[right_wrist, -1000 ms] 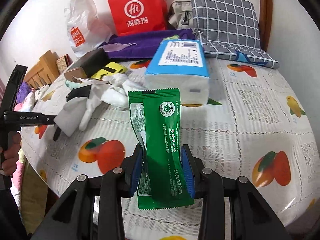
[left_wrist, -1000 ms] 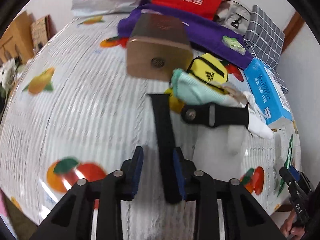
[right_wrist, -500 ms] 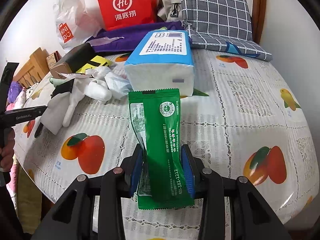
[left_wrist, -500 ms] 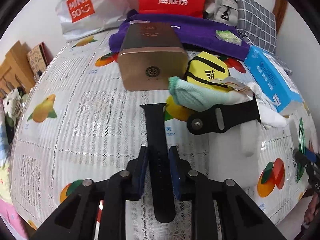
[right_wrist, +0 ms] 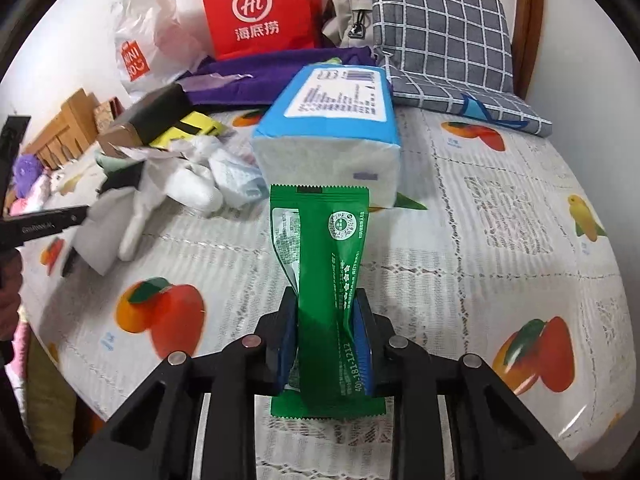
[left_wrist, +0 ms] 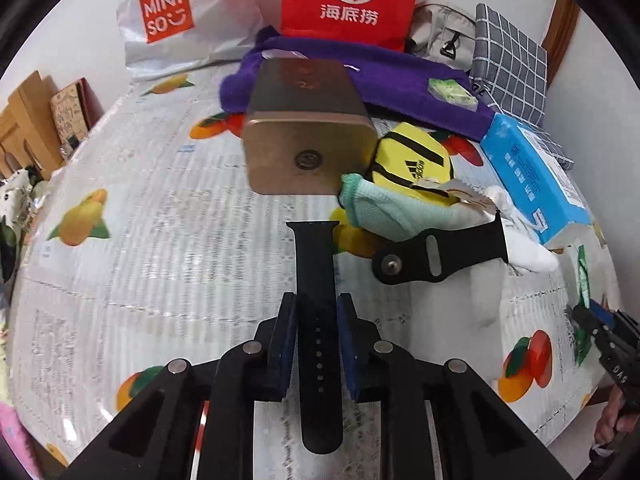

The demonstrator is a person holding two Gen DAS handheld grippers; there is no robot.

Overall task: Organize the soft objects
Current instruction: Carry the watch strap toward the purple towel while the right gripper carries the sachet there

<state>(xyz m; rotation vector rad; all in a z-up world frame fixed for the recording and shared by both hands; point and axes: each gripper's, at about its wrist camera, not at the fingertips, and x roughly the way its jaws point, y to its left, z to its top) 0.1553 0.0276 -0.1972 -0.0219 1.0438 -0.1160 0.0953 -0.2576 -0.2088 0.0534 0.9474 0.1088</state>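
Grippers pinch a strap and a packet over the table.
Left gripper (left_wrist: 316, 320) has just been closing and its pads now press the black strap (left_wrist: 317, 280), which points toward the gold box (left_wrist: 306, 156). Right gripper (right_wrist: 326, 320) has also just been closing and squeezes the green packet (right_wrist: 324, 264), creased at the pads, just before the tissue pack (right_wrist: 332, 136) on the fruit-print tablecloth (right_wrist: 480, 240).

Both wrist views close, angled down; share blue tissue pack (left_wrist: 532, 176).
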